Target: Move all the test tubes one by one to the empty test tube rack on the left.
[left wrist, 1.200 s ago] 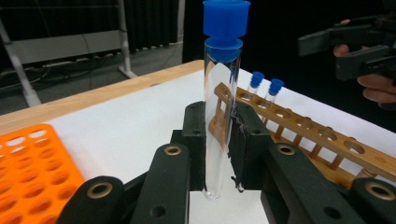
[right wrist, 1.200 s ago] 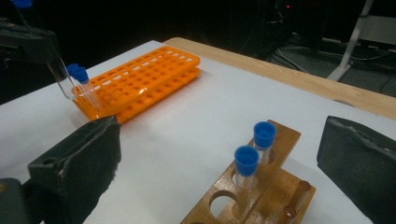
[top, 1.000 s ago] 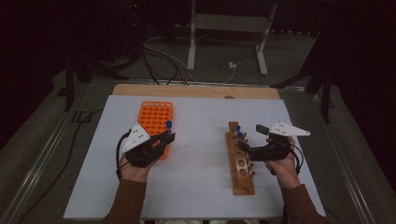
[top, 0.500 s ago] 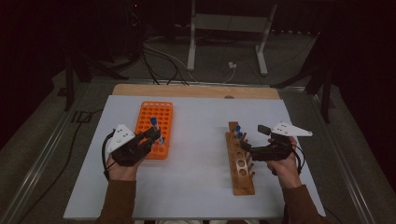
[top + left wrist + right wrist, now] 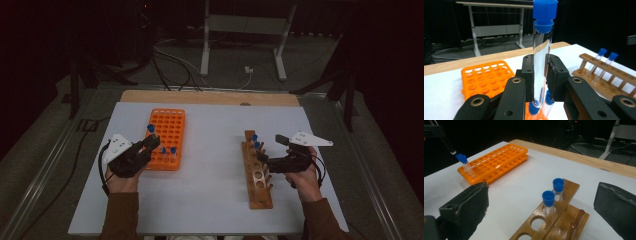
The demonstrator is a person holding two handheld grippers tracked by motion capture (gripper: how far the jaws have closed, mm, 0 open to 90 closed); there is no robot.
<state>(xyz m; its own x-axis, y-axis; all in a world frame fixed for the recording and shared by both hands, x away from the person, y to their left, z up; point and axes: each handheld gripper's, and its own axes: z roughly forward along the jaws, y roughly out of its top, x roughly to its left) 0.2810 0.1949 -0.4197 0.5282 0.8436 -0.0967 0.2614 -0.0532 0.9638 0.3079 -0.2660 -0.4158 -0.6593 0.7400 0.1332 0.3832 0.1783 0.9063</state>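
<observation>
Left of frame: left gripper (image 5: 148,146) clamps a blue-capped tube (image 5: 542,50) upright, just above the orange rack (image 5: 168,131) near edge. Right of centre: right gripper (image 5: 265,160), jaws wide and empty, beside the wooden rack (image 5: 256,175).

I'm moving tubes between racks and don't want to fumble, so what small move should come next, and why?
Probably carry the tube across toward the wooden rack. The left gripper is shut on it, upright and lifted above the orange rack. The wooden rack holds two capped tubes and has open holes beside them, and the right gripper waits there open.
</observation>
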